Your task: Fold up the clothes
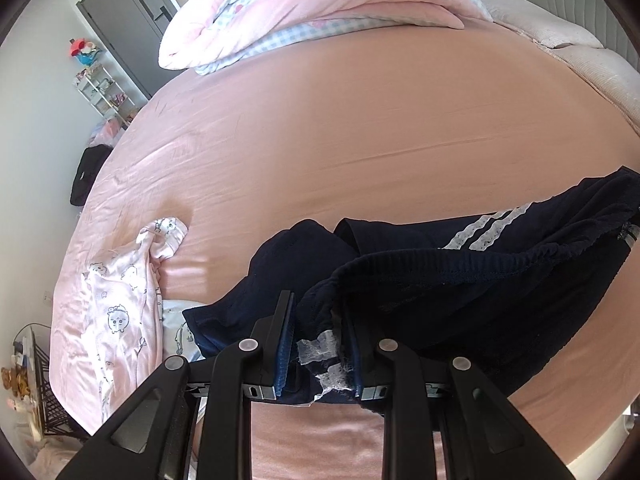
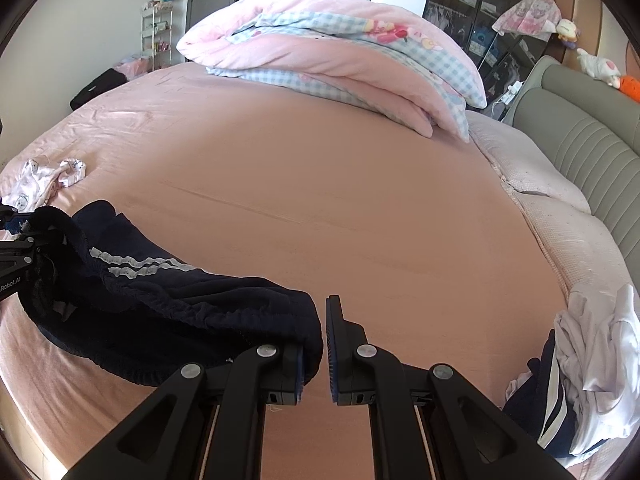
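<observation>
Navy trackpants w/ white side stripes are lying bunched on the pink bed, waistband running left-right btwn the two tools. Left gripper is clenching one waistband end, fabric + white tag pinched btwn its pads. Right gripper is sitting released, fingers apart, w/ the other waistband end draping over its left finger, not pinched afaict. So the pants are lying left of the right tool, and that hand's nearer the loose end. Legs are trailing away toward the bed's middle, imo.
</observation>
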Available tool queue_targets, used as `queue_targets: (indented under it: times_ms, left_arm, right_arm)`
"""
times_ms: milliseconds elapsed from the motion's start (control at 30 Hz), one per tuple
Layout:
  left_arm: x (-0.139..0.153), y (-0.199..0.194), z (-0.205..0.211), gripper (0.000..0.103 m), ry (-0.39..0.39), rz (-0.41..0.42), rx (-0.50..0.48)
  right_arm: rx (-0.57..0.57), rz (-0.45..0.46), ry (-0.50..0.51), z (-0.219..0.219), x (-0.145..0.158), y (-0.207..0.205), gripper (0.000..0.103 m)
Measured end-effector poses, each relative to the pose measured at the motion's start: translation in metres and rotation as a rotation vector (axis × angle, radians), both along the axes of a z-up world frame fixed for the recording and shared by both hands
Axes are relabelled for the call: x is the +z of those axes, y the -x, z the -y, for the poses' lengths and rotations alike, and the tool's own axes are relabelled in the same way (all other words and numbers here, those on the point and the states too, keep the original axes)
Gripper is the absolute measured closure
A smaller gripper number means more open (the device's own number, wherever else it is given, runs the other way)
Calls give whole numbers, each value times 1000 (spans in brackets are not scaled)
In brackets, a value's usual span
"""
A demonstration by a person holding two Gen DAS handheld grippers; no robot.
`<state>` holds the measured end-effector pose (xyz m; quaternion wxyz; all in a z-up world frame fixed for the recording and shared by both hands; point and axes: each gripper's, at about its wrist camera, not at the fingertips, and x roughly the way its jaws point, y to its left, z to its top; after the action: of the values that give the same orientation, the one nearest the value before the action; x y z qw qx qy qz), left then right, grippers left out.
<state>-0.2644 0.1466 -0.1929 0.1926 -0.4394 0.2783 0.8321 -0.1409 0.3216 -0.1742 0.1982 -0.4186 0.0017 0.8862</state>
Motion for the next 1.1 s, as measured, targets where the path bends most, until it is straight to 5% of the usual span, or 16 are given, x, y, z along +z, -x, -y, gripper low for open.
queue_targets:
  times_ms: [1100]
  left_arm:
    - [-57, -81, -44, 82, -143, 334, -136]
  right_arm:
    - [-195, 119, 10, -86, -34, -35, 97]
